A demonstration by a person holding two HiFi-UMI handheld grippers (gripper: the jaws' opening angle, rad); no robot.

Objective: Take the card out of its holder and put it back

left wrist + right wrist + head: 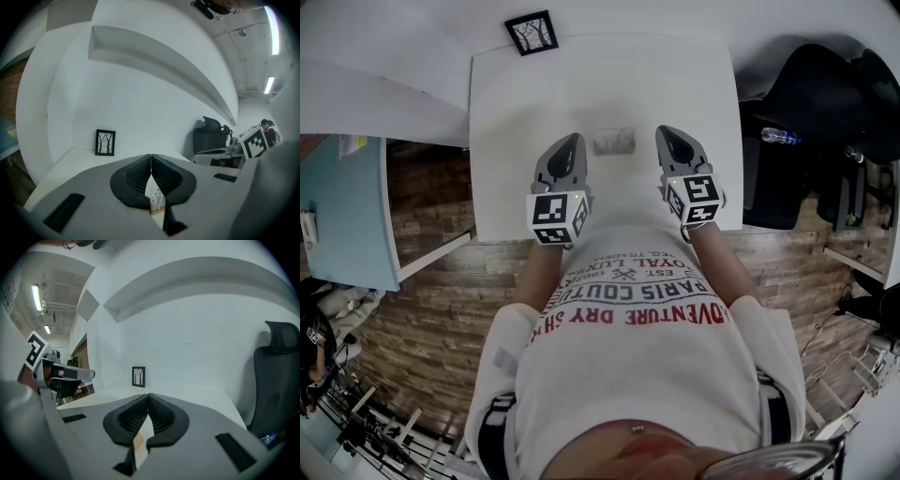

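Jaws on the left gripper (151,159) and right gripper (148,397) are pressed together, empty, so the card holder (614,142) midway between the worktop's (516,112) side edges could be knocked over, not gripped.

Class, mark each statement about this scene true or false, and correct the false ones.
1. The left tool and the right tool both have their jaws together. True.
2. The card holder lies to the left of both tools. False: it sits between them on the table.
3. A framed picture stands at the table's far end. True.
4. A black chair stands on the person's left. False: it is on the right.
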